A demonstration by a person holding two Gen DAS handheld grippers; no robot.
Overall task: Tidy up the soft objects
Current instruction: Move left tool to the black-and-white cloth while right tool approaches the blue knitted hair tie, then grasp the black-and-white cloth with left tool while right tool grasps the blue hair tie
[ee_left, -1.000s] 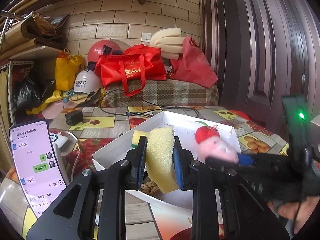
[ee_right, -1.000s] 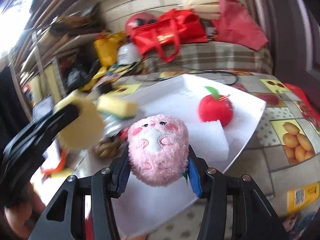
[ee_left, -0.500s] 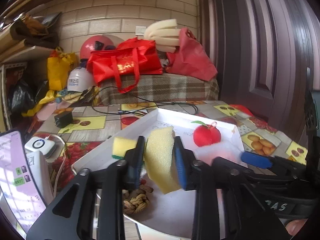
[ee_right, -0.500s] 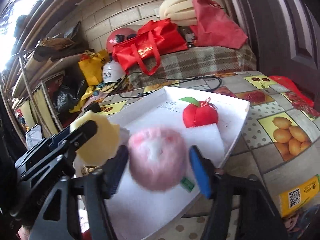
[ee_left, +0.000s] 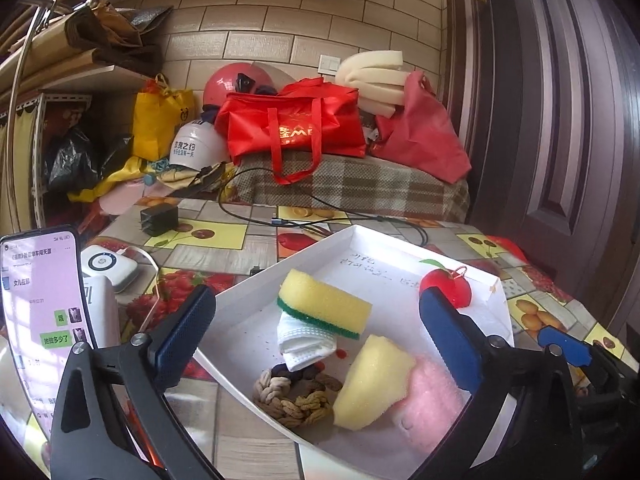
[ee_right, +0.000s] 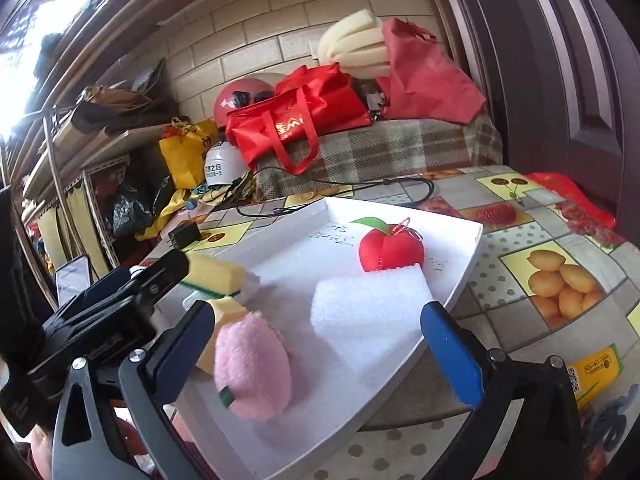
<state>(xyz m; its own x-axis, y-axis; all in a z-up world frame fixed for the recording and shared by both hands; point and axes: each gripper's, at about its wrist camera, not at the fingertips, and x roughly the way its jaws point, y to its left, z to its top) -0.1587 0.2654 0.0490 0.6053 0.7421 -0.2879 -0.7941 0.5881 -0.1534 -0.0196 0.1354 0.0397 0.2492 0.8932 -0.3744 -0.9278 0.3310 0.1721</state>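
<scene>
both grippers spread wide and empty over the shallow white cardboard tray (ee_left: 404,256), soft things lying inside.

the left gripper (ee_left: 320,332) and right gripper (ee_right: 324,340) grasp nothing, jaws apart. in the tray the plain yellow foam wedge (ee_left: 372,384) leans against the fuzzy pink plush toy (ee_right: 252,372); near them lie the yellow sponge with green scouring layer (ee_left: 324,304), a folded white cloth (ee_left: 304,340), a knotted brown rope (ee_left: 292,400), a white foam block (ee_right: 368,308) and a red stuffed apple (ee_right: 390,250). all look light and squashy, probably best pinched gently across the middle; the plush may slip. handwriting on the tray floor is unreadable; the white helmet (ee_left: 196,150) and phone (ee_left: 40,320) show chinese text.
</scene>
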